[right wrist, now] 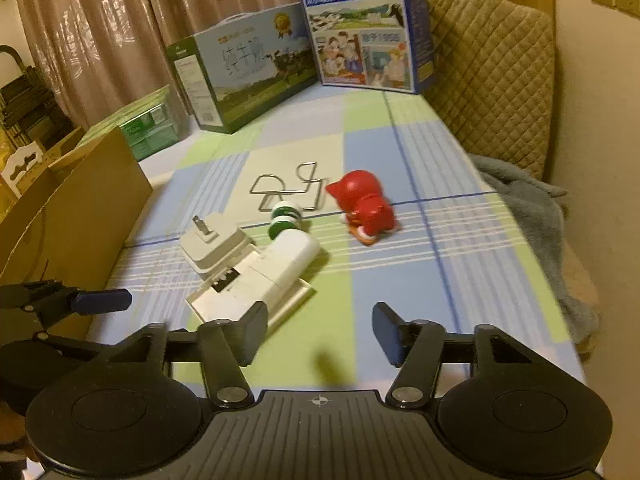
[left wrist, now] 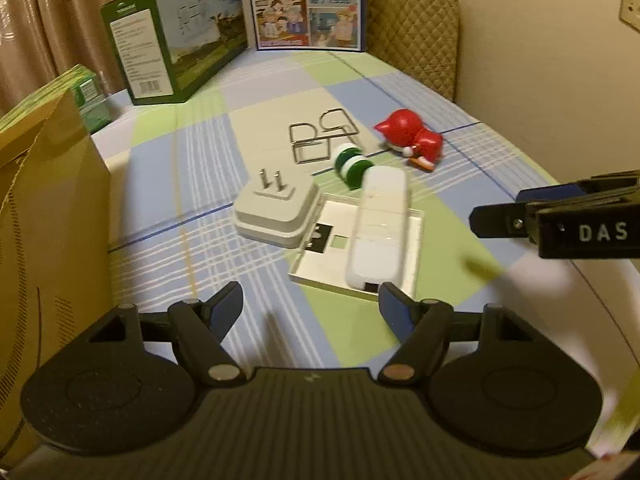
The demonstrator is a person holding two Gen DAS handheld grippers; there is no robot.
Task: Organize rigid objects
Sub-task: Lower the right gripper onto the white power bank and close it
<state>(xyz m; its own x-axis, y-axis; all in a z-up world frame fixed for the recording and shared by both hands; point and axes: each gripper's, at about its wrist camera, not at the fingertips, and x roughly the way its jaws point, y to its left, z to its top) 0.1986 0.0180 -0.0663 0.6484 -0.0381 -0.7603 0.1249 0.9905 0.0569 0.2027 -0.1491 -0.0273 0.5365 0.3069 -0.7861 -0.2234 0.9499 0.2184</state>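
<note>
On the checked cloth lie a white plug adapter (left wrist: 276,210) (right wrist: 214,250), a white oblong device (left wrist: 378,226) (right wrist: 286,266) resting on a flat white square tray (left wrist: 412,252) (right wrist: 208,304), a green-and-white spool (left wrist: 352,164) (right wrist: 286,220), a bent wire puzzle (left wrist: 320,140) (right wrist: 288,190) and a red cat figure (left wrist: 412,140) (right wrist: 366,210). My left gripper (left wrist: 310,312) is open and empty, just short of the tray. My right gripper (right wrist: 320,334) is open and empty, to the right of the tray; its fingers (left wrist: 504,220) show at the right in the left wrist view.
A brown cardboard box (left wrist: 44,216) (right wrist: 80,216) stands at the left. Two milk cartons (left wrist: 180,40) (right wrist: 364,28) stand at the far end. A quilted chair back (right wrist: 492,80) and a grey cloth (right wrist: 532,216) lie along the right edge.
</note>
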